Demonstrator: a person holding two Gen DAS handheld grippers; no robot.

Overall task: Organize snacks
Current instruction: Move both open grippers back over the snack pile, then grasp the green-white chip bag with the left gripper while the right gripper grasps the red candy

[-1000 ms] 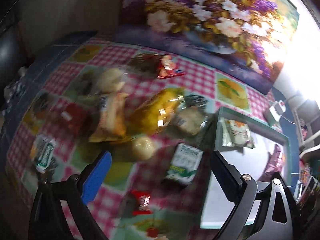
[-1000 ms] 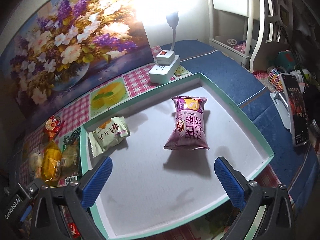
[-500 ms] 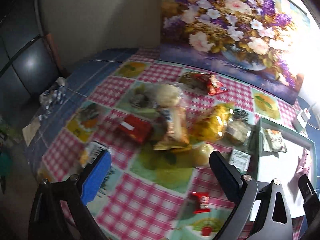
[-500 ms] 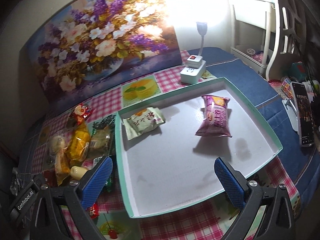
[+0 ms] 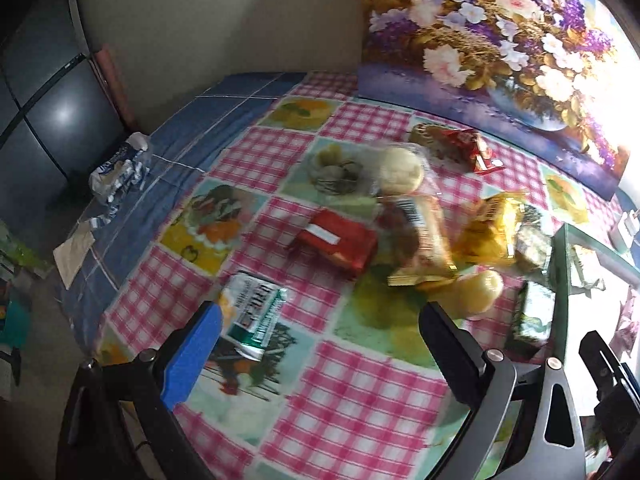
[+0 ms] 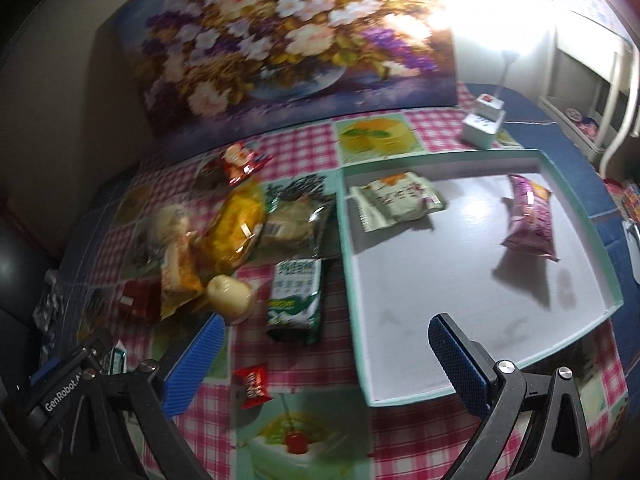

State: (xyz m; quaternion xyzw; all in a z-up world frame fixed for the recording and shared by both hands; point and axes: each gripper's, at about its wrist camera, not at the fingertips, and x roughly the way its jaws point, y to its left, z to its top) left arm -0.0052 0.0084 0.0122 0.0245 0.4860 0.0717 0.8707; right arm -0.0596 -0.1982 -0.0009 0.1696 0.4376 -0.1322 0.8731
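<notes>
A pile of snack packets lies on the checked tablecloth: a red box (image 5: 334, 242), a yellow bag (image 6: 239, 226), a round pale bun (image 5: 401, 170), a green-and-white packet (image 6: 296, 300) and a small red candy (image 6: 251, 386). The teal-rimmed white tray (image 6: 456, 312) holds a pale green packet (image 6: 396, 200) and a purple packet (image 6: 530, 216). My left gripper (image 5: 320, 344) hovers open above the cloth, a green-white sachet (image 5: 254, 314) by its blue finger. My right gripper (image 6: 324, 360) hangs open over the tray's near left corner. Neither holds anything.
A flower painting (image 6: 288, 48) leans on the wall behind the table. A white power strip (image 6: 484, 124) sits behind the tray. A crumpled wrapper (image 5: 118, 170) lies on the blue cloth at the left edge. A white shelf (image 6: 592, 80) stands at the right.
Both grippers have pulled back and swung left. The left view now takes in the table's left side; the right view now shows the snack pile as well as the tray.
</notes>
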